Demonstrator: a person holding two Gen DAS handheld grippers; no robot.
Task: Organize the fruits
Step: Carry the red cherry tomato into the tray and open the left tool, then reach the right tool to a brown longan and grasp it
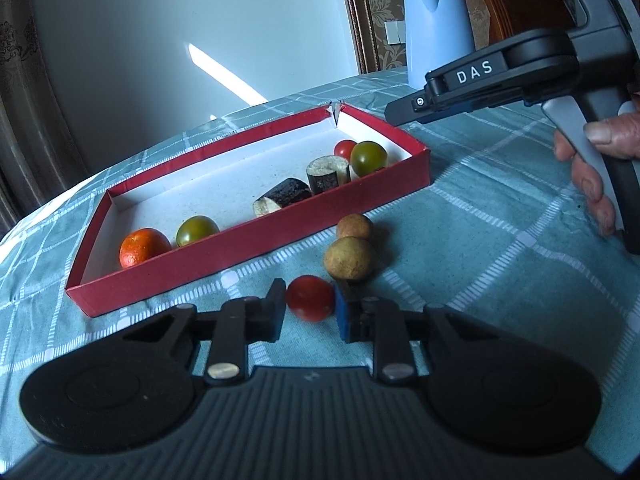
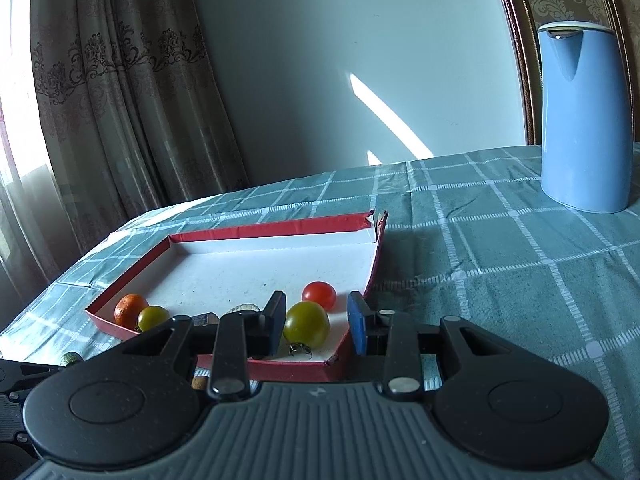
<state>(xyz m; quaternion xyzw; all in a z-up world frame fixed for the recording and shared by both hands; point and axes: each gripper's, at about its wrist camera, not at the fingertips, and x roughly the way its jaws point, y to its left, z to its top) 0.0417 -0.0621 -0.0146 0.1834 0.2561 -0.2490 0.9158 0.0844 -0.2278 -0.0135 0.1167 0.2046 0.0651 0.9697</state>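
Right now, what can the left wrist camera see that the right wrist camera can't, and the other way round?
Only the left wrist view shows the left claw shut on a red tomato outside the tray, two brown round fruits beside it, and a hand holding the other tool. Only the right wrist view shows the curtain and the right claw over the tray's corner. Both show the red tray, the orange, green tomatoes and the blue kettle.

Daylight is coming through the curtain [image 2: 120, 80] at left, throwing 1 bright slanted streak on the wall [image 2: 384, 120]; the fruits are casting soft shadows on the tablecloth [image 1: 480, 216], both views are staying sharp, and straight edges are bowing near the borders
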